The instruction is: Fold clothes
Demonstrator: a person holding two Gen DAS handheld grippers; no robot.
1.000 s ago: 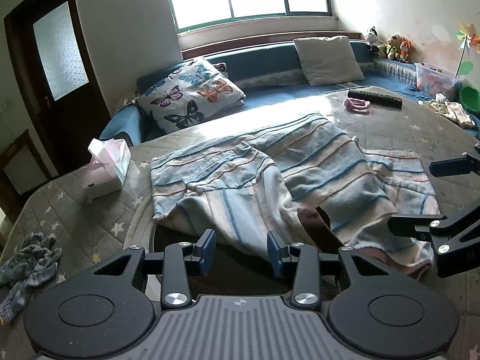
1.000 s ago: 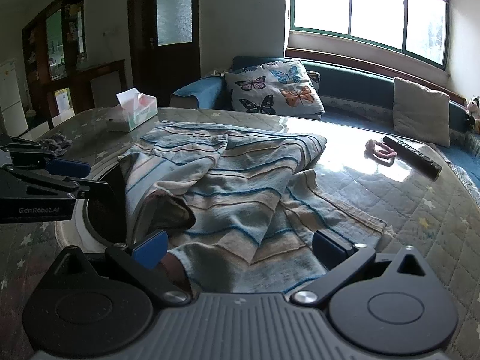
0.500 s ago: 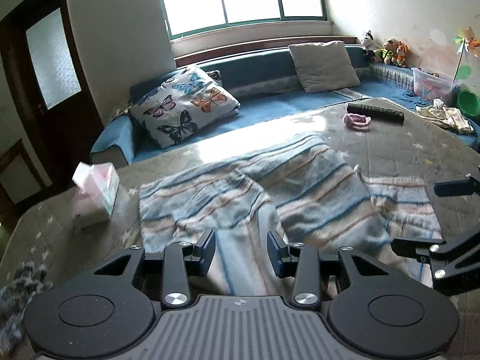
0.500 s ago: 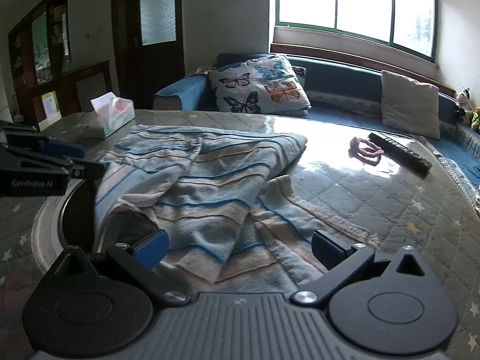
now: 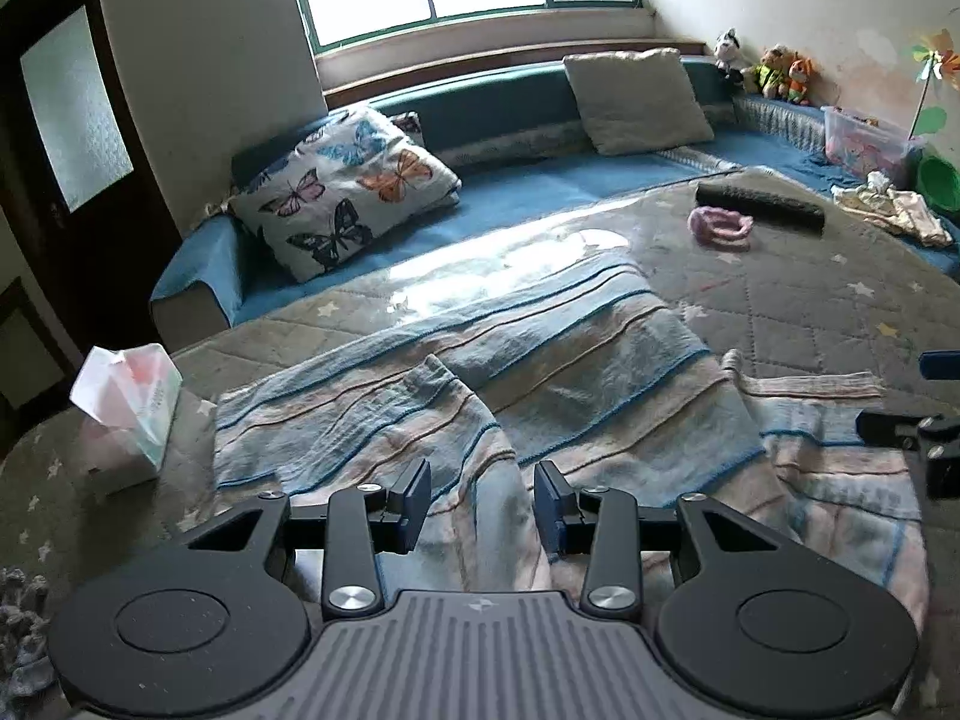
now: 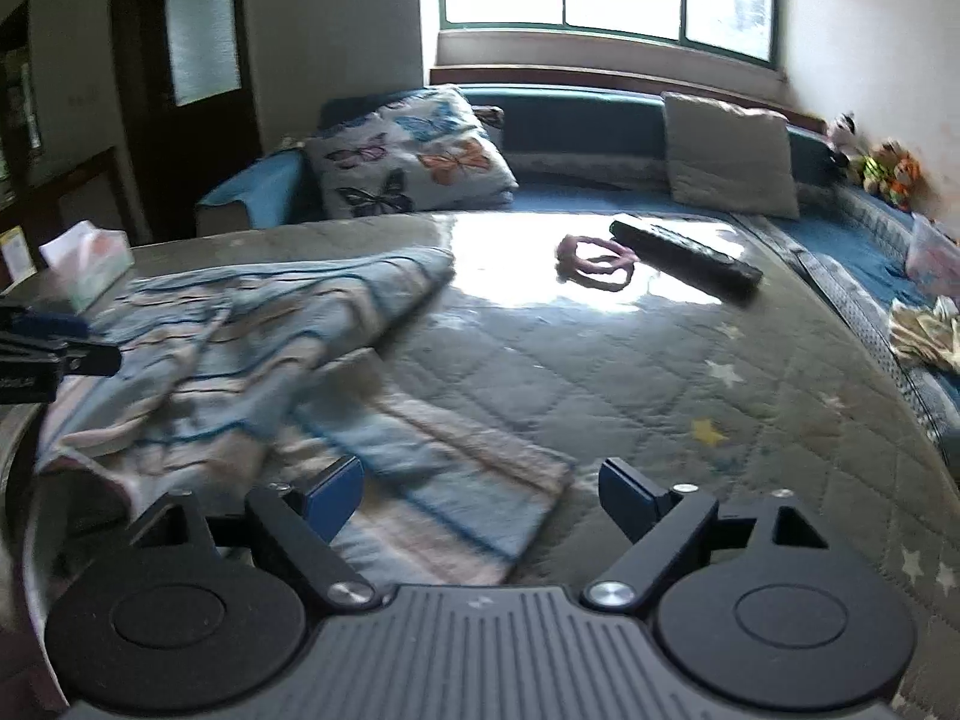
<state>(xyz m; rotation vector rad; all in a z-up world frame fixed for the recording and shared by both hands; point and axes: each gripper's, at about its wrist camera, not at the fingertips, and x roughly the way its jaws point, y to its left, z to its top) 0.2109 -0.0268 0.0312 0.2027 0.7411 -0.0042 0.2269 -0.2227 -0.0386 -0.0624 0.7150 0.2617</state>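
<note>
A blue, white and pink striped garment [image 5: 540,384] lies crumpled and partly folded on the quilted grey table [image 5: 810,300]. It also shows in the right wrist view [image 6: 240,348]. My left gripper [image 5: 480,504] is open, low over the garment's near edge, with cloth between the fingers but not pinched. My right gripper [image 6: 480,492] is open wide over the garment's right corner [image 6: 480,480] and holds nothing. The right gripper's fingers [image 5: 900,426] show at the right edge of the left wrist view; the left gripper's fingers [image 6: 54,354] show at the left edge of the right wrist view.
A tissue box [image 5: 129,402] stands at the table's left. A pink hair band [image 6: 594,261] and a black remote [image 6: 684,255] lie at the far side. A blue sofa with a butterfly pillow [image 5: 348,192] runs behind. Small clothes [image 5: 894,210] lie at far right.
Both grippers have moved forward and up over the garment. The right gripper has swung to the right, toward the garment's right corner. Both stay open.
</note>
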